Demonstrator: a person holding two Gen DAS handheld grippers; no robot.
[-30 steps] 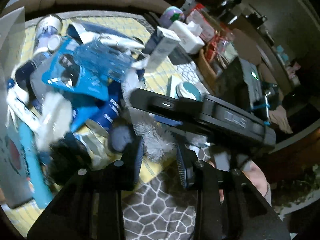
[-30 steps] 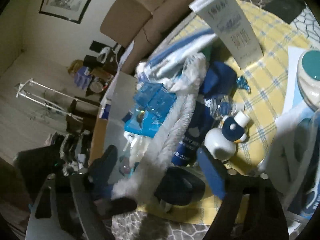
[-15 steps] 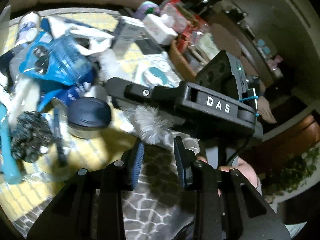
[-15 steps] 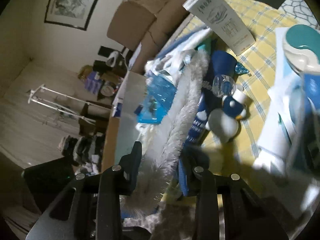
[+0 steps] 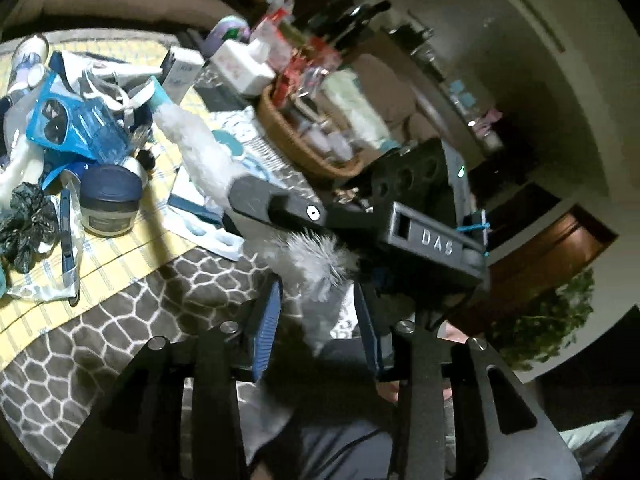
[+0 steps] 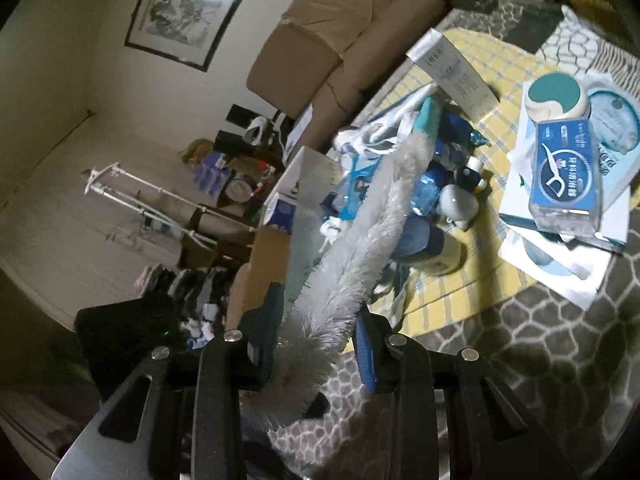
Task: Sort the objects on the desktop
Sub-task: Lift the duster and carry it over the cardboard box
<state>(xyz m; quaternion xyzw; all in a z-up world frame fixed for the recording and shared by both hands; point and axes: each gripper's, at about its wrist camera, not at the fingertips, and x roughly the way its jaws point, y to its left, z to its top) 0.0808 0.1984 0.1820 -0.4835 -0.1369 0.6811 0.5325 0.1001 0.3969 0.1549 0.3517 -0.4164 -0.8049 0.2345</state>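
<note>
My right gripper (image 6: pixel 318 340) is shut on a long white fluffy brush (image 6: pixel 372 224) and holds it lifted above the cluttered yellow checked mat (image 6: pixel 472 276). The brush's teal handle end (image 6: pixel 428 116) points away over the pile. In the left wrist view the right gripper's black body (image 5: pixel 360 220) crosses the middle with the brush (image 5: pixel 200 148) running through it. The brush's fuzzy lower end (image 5: pixel 316 256) hangs between the fingers of my left gripper (image 5: pixel 318 328), which is open around it.
On the mat lie a dark-lidded jar (image 5: pixel 110 200), a blue clear pouch (image 5: pixel 76 128), a black scrunchie (image 5: pixel 24 228), a floss-pick box (image 6: pixel 568 176), a teal round tin (image 6: pixel 556 98) and a white carton (image 6: pixel 456 72). A wicker basket (image 5: pixel 304 148) stands behind. A cardboard box (image 6: pixel 280 232) is left.
The right gripper has lifted the brush up off the pile and brought its fuzzy end between my left fingers. The left gripper has opened wider and swung to the right.
</note>
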